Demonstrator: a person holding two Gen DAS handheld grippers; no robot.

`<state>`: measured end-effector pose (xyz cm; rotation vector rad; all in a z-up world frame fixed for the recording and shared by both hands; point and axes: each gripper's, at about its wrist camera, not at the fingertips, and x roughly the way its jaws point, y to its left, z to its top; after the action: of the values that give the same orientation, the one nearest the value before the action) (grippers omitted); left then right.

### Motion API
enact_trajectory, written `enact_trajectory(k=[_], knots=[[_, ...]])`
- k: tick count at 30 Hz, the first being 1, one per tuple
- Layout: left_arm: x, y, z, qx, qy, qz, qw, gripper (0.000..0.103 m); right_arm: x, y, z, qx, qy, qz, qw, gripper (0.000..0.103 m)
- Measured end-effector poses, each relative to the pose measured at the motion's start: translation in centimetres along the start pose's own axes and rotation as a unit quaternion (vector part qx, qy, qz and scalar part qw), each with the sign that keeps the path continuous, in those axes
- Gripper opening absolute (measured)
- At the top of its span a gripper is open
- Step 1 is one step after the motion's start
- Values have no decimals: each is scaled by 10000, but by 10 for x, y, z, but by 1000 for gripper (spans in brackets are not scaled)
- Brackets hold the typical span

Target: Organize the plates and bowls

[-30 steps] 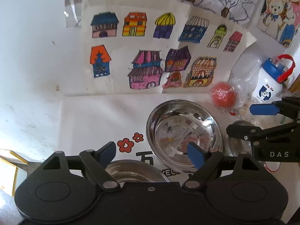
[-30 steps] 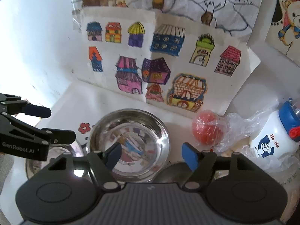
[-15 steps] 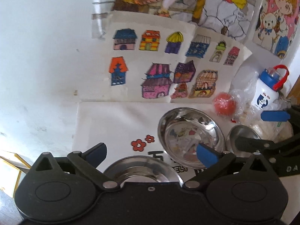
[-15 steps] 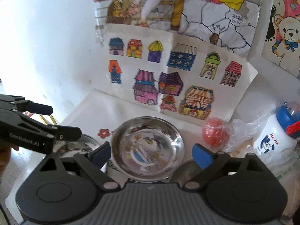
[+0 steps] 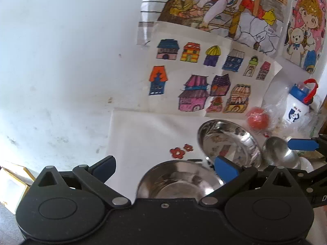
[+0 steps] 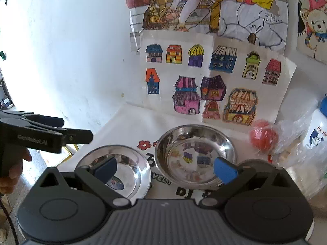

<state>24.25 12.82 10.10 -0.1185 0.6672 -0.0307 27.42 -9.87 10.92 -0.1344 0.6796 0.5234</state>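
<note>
Three steel dishes sit on a white printed mat (image 6: 130, 126). The large steel bowl (image 6: 194, 155) is in the middle; it also shows in the left wrist view (image 5: 226, 143). A smaller steel bowl (image 6: 120, 171) lies left of it, also in the left wrist view (image 5: 177, 181). A third steel dish (image 5: 280, 153) lies to the right, mostly hidden in the right wrist view. My left gripper (image 5: 165, 167) is open and empty above the small bowl. My right gripper (image 6: 165, 168) is open and empty, held above the bowls.
A wall with children's drawings (image 6: 204, 77) stands right behind the mat. A red ball in a plastic bag (image 6: 263, 136) and a white bottle with blue lid (image 5: 298, 106) stand at the right. The mat's left edge drops to a floor with a framed panel (image 5: 12, 183).
Both grippers have pulled back and risen, so the bowls look smaller and lower. The small left bowl has come fully into the right wrist view. Both stay open.
</note>
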Motion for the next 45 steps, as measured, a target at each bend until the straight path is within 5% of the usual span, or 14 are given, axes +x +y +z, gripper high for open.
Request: enact_trajectory(k=[26, 35, 45], knots=[[45, 45, -56, 102, 876, -7, 9961, 102, 54, -4, -51, 604, 653, 802, 9928, 102], [48, 47, -52, 40, 888, -72, 9960, 100, 63, -6, -46, 723, 793, 827, 9908, 88], [53, 53, -51, -188, 1003, -143, 9947, 82, 71, -5, -47, 737, 904, 826, 9897, 74]])
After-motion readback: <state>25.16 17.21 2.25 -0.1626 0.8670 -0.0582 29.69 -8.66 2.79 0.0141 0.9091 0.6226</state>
